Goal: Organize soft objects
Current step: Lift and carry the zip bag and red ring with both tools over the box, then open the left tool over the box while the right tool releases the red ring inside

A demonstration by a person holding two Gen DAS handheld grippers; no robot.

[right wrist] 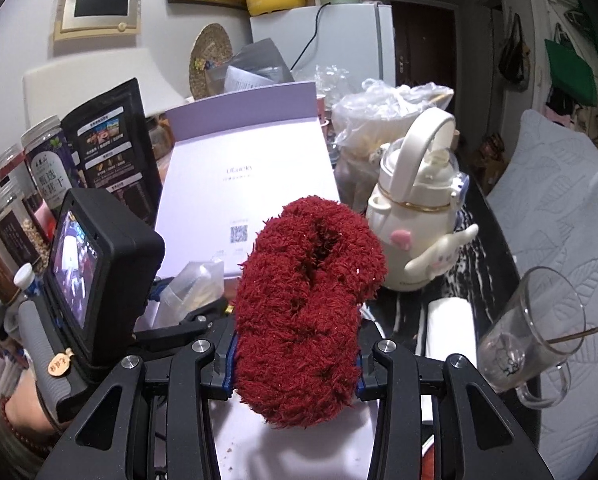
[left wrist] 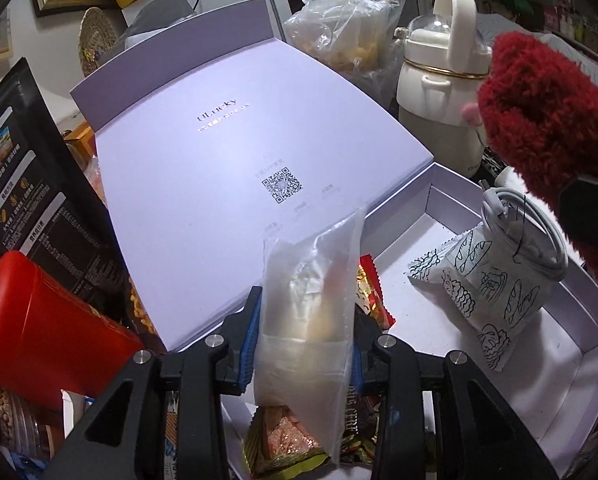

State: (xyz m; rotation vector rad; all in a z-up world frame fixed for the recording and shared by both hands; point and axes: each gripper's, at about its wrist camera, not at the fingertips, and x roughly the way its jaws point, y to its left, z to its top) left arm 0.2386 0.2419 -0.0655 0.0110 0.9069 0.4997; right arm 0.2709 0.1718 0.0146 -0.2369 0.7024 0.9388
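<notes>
My left gripper (left wrist: 305, 344) is shut on a clear plastic pouch (left wrist: 307, 312) with pale contents, held above the near left corner of an open lavender box (left wrist: 571, 364). The box lid (left wrist: 227, 160) stands tilted open behind it. In the box lie a white snack packet with blue drawings (left wrist: 487, 300) and a coiled white cable (left wrist: 527, 236) on top of it. My right gripper (right wrist: 297, 364) is shut on a fuzzy red sock (right wrist: 307, 304), held over the box; the sock also shows at the right edge of the left wrist view (left wrist: 547, 128).
A cream bottle with a loop handle (right wrist: 415, 216) and a plastic bag (right wrist: 379, 120) stand behind the box. A glass mug (right wrist: 535, 340) is at the right. A black food pouch (left wrist: 27, 184), a red container (left wrist: 39, 328) and jars (right wrist: 47, 160) crowd the left. Snack packets (left wrist: 283, 440) lie below my left gripper.
</notes>
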